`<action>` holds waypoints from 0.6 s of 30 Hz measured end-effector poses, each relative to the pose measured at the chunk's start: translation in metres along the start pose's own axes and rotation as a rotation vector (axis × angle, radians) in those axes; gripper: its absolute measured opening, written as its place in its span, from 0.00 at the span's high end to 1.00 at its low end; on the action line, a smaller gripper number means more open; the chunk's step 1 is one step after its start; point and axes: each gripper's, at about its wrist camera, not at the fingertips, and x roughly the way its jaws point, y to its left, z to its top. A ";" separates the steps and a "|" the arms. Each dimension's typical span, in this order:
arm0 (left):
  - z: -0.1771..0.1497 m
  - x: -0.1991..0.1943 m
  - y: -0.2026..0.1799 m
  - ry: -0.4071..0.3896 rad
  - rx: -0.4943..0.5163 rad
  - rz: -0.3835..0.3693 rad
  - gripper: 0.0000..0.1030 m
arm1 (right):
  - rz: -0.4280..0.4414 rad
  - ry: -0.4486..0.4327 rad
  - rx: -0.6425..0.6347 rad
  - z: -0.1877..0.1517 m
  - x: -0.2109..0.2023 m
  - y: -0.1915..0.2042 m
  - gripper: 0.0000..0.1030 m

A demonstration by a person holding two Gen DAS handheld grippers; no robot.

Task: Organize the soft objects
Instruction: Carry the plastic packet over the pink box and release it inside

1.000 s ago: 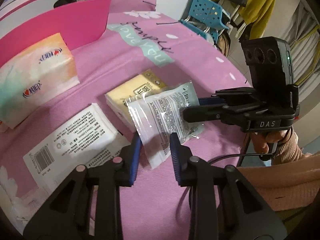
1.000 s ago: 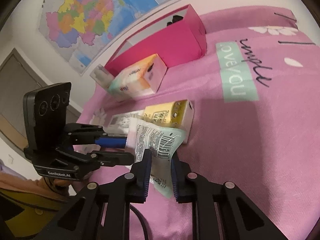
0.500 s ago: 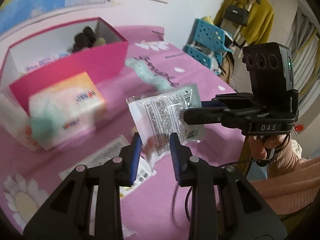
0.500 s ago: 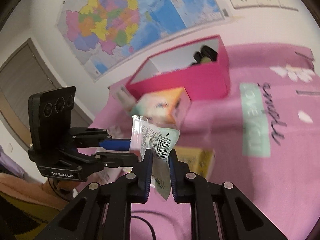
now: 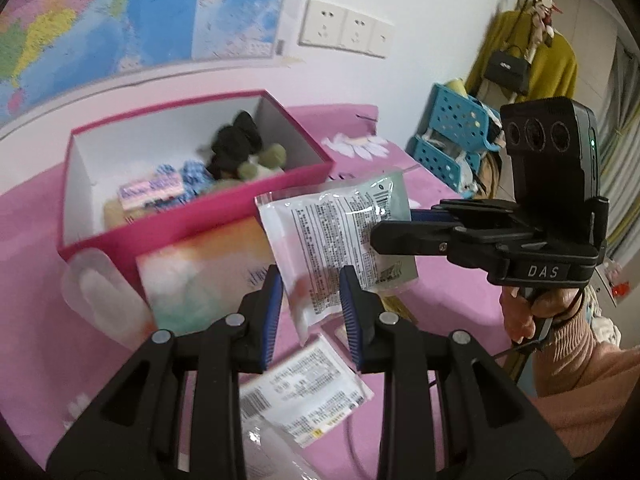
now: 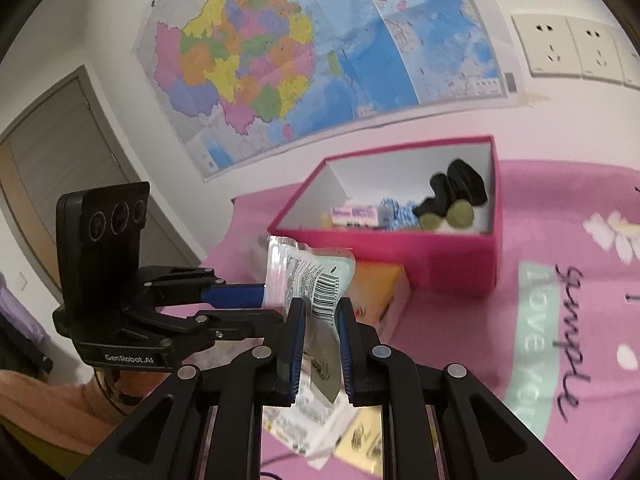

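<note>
A soft plastic packet point(image 5: 336, 240) with printed text and a barcode hangs in the air above the pink sheet, held from two sides. My left gripper point(image 5: 312, 296) is shut on its lower edge, and my right gripper point(image 5: 396, 224) is shut on its right edge. In the right wrist view the packet point(image 6: 316, 280) stands between my right gripper point(image 6: 318, 320) and the left gripper point(image 6: 260, 308) coming in from the left. Beyond it is an open pink box point(image 5: 224, 216) holding a black soft toy point(image 5: 236, 144), green balls and a blue checked cloth.
An orange and green tissue pack point(image 5: 200, 272) lies against the box's front wall point(image 6: 440, 256). A white wipes pack point(image 5: 304, 392) and a yellow pack point(image 6: 360, 440) lie on the sheet below. A clear plastic item point(image 5: 104, 296) sits left. A person's hand point(image 5: 532, 312) holds the right gripper.
Both grippers have risen together with the packet, which has left the sheet. The views have tilted up, so the box's inside and the wall map now show.
</note>
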 end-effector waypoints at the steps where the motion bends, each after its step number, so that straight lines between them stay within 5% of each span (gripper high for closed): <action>1: 0.004 0.000 0.003 -0.005 -0.005 0.004 0.70 | 0.000 -0.004 -0.004 0.003 0.002 0.000 0.85; 18: 0.055 0.012 0.034 -0.033 -0.032 0.102 0.70 | -0.014 -0.049 -0.002 0.060 0.036 -0.019 0.85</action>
